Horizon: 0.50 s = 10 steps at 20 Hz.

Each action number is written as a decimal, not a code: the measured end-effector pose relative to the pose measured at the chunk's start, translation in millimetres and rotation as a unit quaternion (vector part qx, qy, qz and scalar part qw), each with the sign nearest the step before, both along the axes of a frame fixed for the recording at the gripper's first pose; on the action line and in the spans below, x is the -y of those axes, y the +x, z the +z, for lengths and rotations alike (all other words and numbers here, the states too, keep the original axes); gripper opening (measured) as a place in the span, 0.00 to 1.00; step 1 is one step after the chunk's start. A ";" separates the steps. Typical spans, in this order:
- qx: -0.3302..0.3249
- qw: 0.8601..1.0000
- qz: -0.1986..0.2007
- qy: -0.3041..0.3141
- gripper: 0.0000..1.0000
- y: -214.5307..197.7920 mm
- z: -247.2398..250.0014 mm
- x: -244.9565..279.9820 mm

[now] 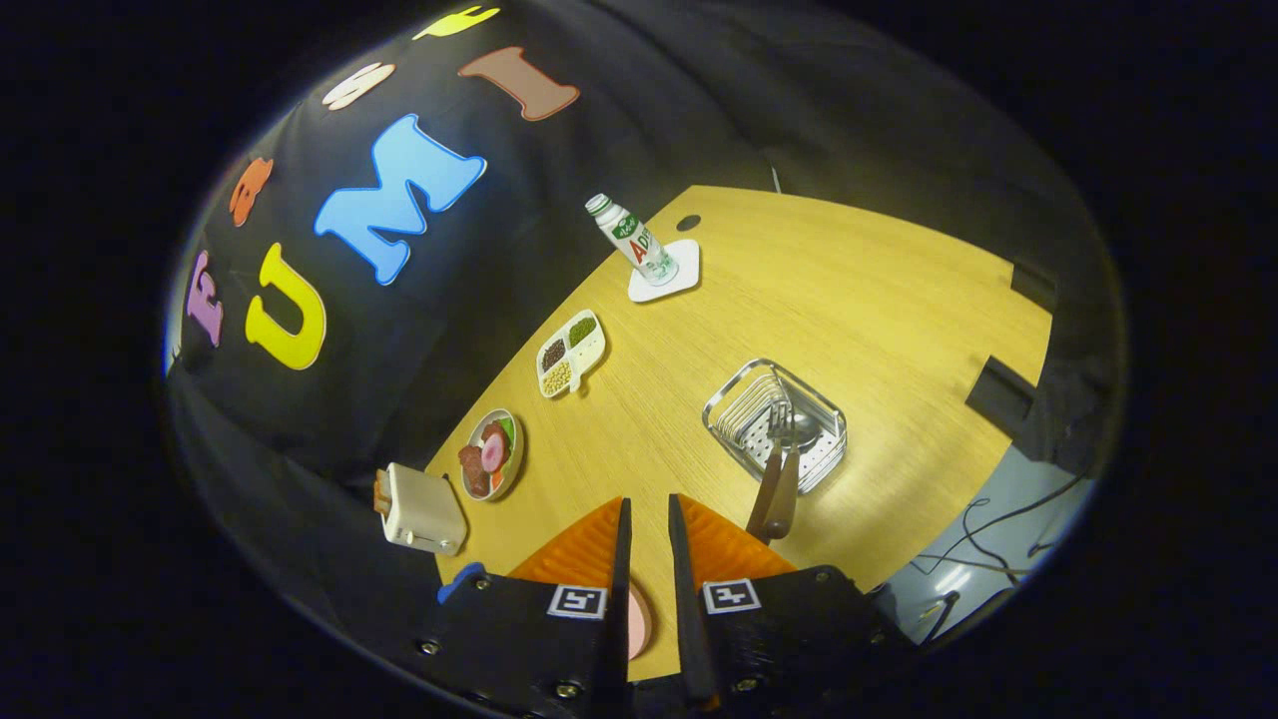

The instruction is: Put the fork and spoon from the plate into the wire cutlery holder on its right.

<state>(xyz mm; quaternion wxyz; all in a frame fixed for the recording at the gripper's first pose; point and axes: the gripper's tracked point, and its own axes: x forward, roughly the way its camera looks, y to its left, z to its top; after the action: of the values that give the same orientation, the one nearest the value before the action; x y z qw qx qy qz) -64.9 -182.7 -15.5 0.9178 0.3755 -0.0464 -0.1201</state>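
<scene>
Fork [778, 439], spoon [796, 454] in holder [729, 399] (fingers [621, 539] empty)

Light wooden table [879, 300], bearing: clear wire cutlery holder [776, 424]; white coaster [666, 272] under a bottle; white three-compartment dish [571, 353]; round food plate [491, 454]; cream toaster [421, 510]; pink plate [639, 619].
</scene>
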 end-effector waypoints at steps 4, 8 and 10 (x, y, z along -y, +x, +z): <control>-0.005 0.996 -0.045 -0.074 0.21 -10.6 10.8 4.0; -0.005 0.982 -0.100 -0.160 0.21 -24.6 29.4 5.4; -0.002 0.972 -0.126 -0.199 0.21 -30.9 41.2 3.8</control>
<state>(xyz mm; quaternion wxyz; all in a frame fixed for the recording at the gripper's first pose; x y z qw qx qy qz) -95.8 -186.5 25.8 0.9517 0.1759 -0.1143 -0.2243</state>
